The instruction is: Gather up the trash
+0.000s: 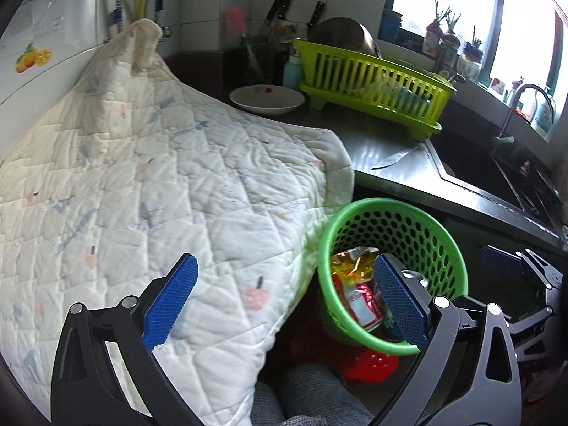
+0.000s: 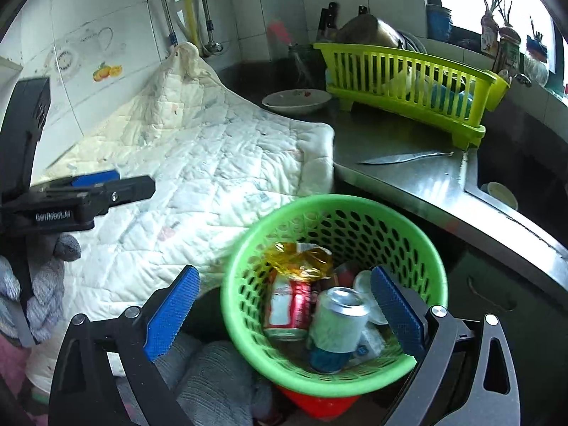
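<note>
A round green perforated basket (image 2: pixel 248 248) stands low in front of the counter, on something red. In it lie a red can (image 2: pixel 287 305), a silver and blue can (image 2: pixel 337 323), a crumpled yellow wrapper (image 2: pixel 301 259) and some white bits. My right gripper (image 2: pixel 285 312) hovers just above the basket, open wide, with its right pad (image 2: pixel 397 312) over the basket's inside. My left gripper (image 1: pixel 287 298) is open wide with nothing between its pads, over the cloth's edge left of the basket (image 1: pixel 355 209). Each gripper shows in the other's view: left (image 2: pixel 131 183), right (image 1: pixel 514 262).
A white quilted cloth (image 1: pixel 159 177) covers the left of the counter. A knife (image 2: pixel 401 158) lies on the steel top (image 2: pixel 408 184) near a lime dish rack (image 2: pixel 408 81) and a white dish (image 2: pixel 296 101). The sink (image 1: pixel 472 163) with its tap is at right. A grey-gloved hand (image 2: pixel 46 284) holds the left gripper.
</note>
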The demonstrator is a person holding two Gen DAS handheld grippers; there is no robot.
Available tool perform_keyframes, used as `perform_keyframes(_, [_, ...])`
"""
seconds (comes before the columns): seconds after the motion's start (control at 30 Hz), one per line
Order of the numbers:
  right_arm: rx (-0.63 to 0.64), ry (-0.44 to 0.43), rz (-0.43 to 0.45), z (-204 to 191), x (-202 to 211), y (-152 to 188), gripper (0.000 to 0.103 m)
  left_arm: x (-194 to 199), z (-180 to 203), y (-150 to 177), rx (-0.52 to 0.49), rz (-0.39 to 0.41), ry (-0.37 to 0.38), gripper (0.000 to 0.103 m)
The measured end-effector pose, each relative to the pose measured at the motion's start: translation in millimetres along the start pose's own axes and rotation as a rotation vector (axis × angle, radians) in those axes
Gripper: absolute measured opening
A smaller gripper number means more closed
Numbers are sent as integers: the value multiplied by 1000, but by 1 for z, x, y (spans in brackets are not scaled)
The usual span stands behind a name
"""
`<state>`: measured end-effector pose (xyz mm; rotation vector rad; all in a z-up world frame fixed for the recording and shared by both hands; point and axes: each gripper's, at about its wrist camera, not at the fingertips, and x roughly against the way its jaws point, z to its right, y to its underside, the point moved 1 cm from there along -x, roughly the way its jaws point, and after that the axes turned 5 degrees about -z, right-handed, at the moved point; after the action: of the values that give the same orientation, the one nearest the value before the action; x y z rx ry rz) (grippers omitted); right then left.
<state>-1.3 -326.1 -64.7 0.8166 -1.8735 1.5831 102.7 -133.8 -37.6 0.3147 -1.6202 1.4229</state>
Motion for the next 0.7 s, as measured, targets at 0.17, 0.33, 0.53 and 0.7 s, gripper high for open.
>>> perform_keyframes(0.17, [-30, -30, 5, -14, 1, -3, 94, 20, -17, 11, 15, 27, -38, 98])
perform_keyframes(0.33, [-17, -39, 30, -31, 7, -10, 94, 40, -35, 19, 53, 55, -73, 98])
perform_keyframes(0.53, [-17, -47, 57, -43, 15, -16, 94, 64, -56, 25, 103, 106, -125, 98])
perform_keyframes(0.7, [-18, -45, 72, -48, 21, -21, 94, 81, -69, 27, 128, 153, -158, 98])
